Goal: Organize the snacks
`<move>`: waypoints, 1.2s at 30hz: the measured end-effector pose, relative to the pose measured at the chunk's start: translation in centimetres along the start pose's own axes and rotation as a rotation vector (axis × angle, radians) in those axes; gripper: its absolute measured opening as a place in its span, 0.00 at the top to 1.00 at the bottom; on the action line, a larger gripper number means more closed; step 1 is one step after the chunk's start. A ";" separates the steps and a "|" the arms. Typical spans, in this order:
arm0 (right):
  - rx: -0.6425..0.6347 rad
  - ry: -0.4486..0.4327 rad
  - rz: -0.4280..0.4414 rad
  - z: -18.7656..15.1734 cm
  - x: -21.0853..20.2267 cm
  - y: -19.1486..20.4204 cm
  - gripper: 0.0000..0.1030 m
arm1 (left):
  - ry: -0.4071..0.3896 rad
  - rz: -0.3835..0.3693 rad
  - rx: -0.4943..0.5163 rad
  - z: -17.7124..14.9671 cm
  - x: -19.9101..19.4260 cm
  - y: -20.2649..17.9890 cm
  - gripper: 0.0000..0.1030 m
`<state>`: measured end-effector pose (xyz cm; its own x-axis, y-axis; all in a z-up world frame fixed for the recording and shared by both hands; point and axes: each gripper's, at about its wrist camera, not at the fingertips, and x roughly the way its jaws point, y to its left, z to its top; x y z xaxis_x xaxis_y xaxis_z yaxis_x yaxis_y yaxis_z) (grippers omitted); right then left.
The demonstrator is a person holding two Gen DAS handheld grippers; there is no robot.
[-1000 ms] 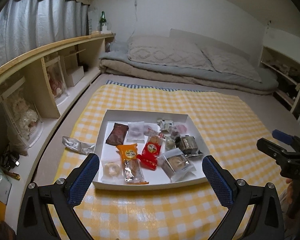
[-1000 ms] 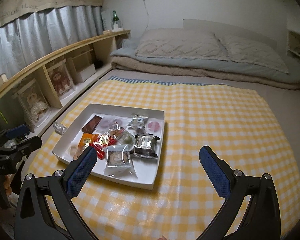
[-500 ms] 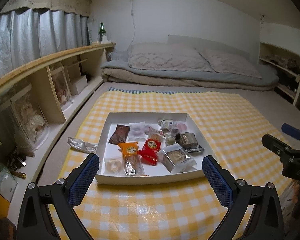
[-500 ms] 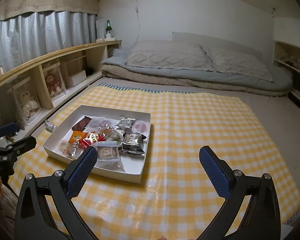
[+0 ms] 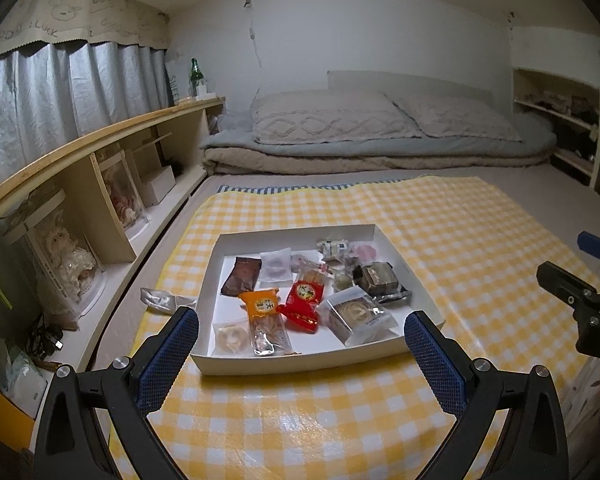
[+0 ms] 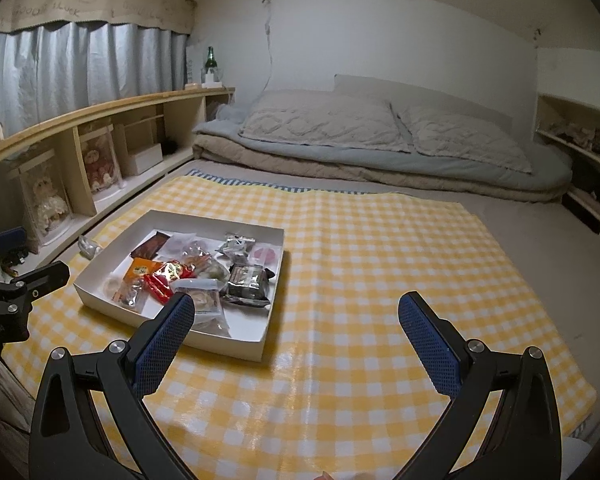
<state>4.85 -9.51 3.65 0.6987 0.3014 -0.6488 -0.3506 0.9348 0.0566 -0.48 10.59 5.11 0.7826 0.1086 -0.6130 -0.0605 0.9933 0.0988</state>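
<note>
A shallow white tray (image 5: 300, 231) (image 6: 240, 345) lies on a yellow checked cloth (image 5: 460, 232) (image 6: 380, 248) and holds several wrapped snacks. Among them are an orange packet (image 5: 260, 302), a red packet (image 5: 306, 296) (image 6: 168, 276), a brown packet (image 5: 242, 276), a clear-wrapped round pastry (image 5: 358, 314) and a dark silvery packet (image 5: 378, 276) (image 6: 248, 282). A silver wrapper (image 5: 162, 300) (image 6: 88, 245) lies outside the tray to its left. My left gripper (image 5: 300, 334) hovers open just short of the tray's near edge. My right gripper (image 6: 296, 316) hovers open above the cloth, right of the tray. Both are empty.
A wooden shelf unit (image 5: 100, 160) (image 6: 100, 128) with boxed dolls runs along the left wall. Folded bedding and pillows (image 5: 360, 136) (image 6: 360, 140) lie at the far end. Another shelf (image 5: 560, 120) stands at the right. The cloth right of the tray is bare.
Both grippers have tilted upward and drawn back a little, so the tray sits lower and farther in view. Nothing on the tray has moved.
</note>
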 end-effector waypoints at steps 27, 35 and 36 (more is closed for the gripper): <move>0.012 -0.001 0.005 0.1 -0.3 -0.2 0.00 | -0.006 0.003 0.013 -0.3 0.2 -0.7 0.00; 0.011 -0.001 0.005 0.1 -0.4 -0.3 0.00 | -0.004 0.002 0.013 -0.5 0.3 -1.0 0.00; 0.011 0.001 0.007 0.1 -0.4 -0.3 0.00 | -0.004 0.001 0.013 -0.6 0.3 -1.0 0.00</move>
<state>4.71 -9.86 3.95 0.6958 0.3074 -0.6491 -0.3486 0.9347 0.0690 -0.55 9.63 4.40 0.7848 0.1099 -0.6099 -0.0533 0.9925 0.1102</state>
